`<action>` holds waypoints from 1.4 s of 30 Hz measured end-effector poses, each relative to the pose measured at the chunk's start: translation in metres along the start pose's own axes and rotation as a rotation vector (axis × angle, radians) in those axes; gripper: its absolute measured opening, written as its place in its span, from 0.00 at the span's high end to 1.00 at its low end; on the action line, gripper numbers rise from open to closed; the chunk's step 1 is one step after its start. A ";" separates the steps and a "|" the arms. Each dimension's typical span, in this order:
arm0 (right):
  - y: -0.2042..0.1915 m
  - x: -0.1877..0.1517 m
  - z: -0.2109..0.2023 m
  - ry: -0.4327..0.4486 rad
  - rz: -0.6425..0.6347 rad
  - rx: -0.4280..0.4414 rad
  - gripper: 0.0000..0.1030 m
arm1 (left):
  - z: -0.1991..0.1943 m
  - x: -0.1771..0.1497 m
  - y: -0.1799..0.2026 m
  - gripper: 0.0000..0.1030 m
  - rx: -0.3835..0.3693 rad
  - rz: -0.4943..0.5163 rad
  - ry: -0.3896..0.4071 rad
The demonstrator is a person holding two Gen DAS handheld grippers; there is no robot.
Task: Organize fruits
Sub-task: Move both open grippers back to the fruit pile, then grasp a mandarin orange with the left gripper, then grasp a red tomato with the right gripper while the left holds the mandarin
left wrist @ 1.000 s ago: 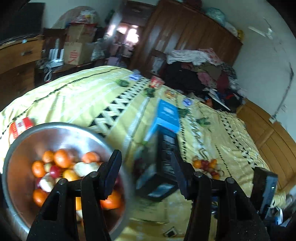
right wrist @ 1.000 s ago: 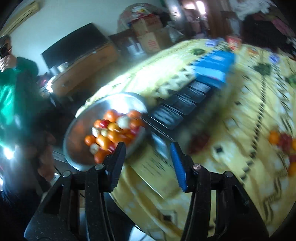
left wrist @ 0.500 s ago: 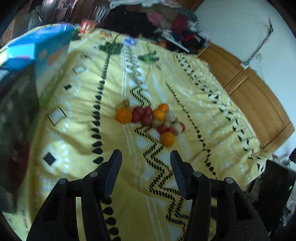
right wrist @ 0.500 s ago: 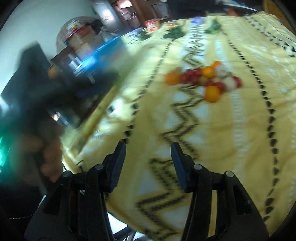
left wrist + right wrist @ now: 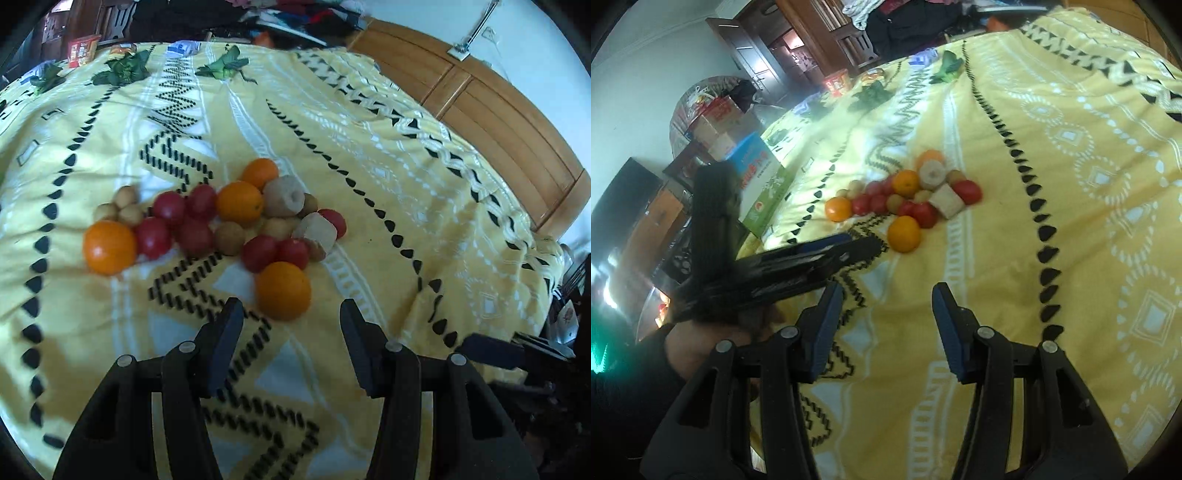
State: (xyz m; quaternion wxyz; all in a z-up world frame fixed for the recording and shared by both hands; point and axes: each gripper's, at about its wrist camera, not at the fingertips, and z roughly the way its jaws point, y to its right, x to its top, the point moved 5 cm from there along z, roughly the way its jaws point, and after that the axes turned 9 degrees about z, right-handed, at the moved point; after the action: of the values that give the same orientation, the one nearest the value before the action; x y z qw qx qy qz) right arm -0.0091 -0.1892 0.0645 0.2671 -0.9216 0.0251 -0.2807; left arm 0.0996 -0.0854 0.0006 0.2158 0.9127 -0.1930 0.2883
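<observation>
Left wrist view: fruit pile [image 5: 218, 221] on yellow patterned bed cover [image 5: 369, 184], centre-left. Orange [image 5: 109, 246] at 9 o'clock of pile, red tomatoes [image 5: 184, 218] mid, orange [image 5: 283, 290] at 5 o'clock, pale cut pieces [image 5: 284, 201] at 2 o'clock. Left tool [image 5: 291, 325] jaws parted, empty, nearest orange just beyond tips. Right wrist view: left tool's black body at 9 o'clock, pile [image 5: 905, 199] at 12 o'clock of right tool [image 5: 886, 306], well apart; jaws parted, empty.

A yellow patterned bedspread [image 5: 369, 155] carries a fruit pile [image 5: 221, 218].
</observation>
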 end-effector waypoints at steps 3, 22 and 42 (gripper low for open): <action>0.015 0.001 0.001 -0.006 0.026 -0.008 0.49 | 0.018 0.001 -0.001 0.47 0.020 0.001 -0.031; 0.004 0.054 0.094 -0.061 -0.059 -0.026 0.52 | -0.077 -0.028 -0.041 0.63 0.103 -0.139 0.112; 0.013 0.060 0.119 -0.036 -0.170 -0.143 0.75 | -0.092 -0.032 -0.041 0.63 0.084 -0.147 0.120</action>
State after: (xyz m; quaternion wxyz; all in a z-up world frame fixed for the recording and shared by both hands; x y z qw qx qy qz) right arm 0.1058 -0.1552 0.0050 0.1761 -0.9419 -0.0380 -0.2833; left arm 0.0541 0.0022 0.0377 0.2092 0.9138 -0.0999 0.3335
